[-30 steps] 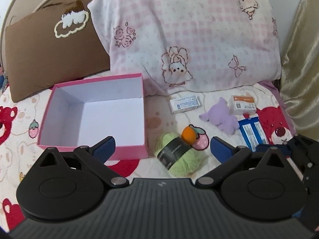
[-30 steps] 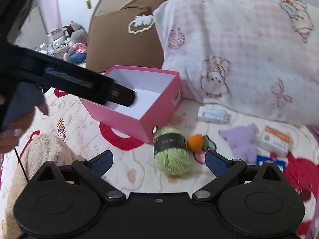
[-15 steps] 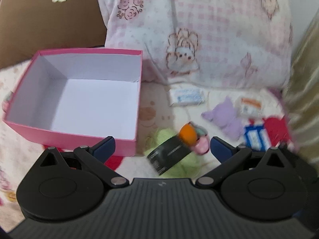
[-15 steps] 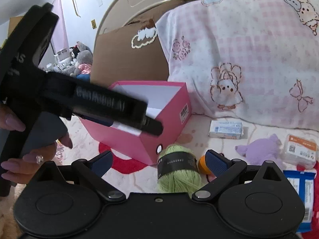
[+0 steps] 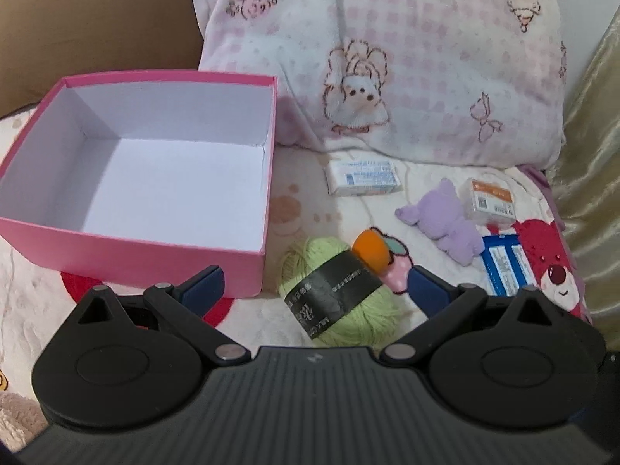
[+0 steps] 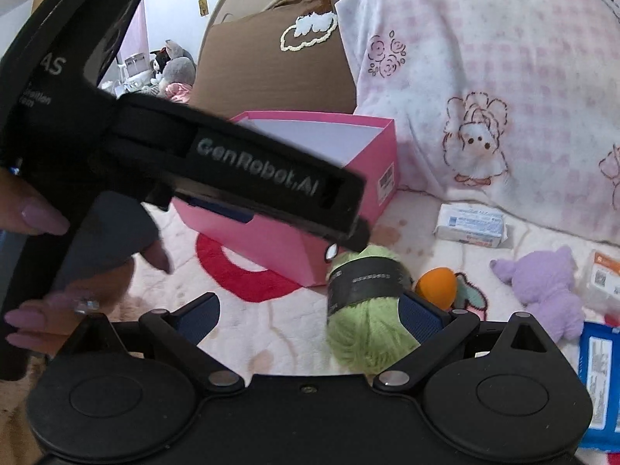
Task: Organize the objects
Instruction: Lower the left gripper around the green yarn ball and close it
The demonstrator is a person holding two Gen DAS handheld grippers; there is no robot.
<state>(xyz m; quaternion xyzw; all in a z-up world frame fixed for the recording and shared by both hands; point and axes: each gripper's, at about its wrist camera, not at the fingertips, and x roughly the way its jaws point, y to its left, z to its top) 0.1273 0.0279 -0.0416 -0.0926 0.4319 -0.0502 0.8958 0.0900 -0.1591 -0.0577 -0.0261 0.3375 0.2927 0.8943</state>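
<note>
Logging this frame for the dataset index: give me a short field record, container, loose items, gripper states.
container: pink cardboard box with white inside, open, nothing in it
nearest item: green yarn ball with black paper band, beside the box's right corner
touching yarn: small orange ball
other loose items: purple plush toy, white-blue packet
surface: patterned bed blanket
left gripper: open, empty
right gripper: open, empty

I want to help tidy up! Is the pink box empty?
Empty. The pink box shows only bare white walls and floor; the green yarn lies outside, beside it.
</note>
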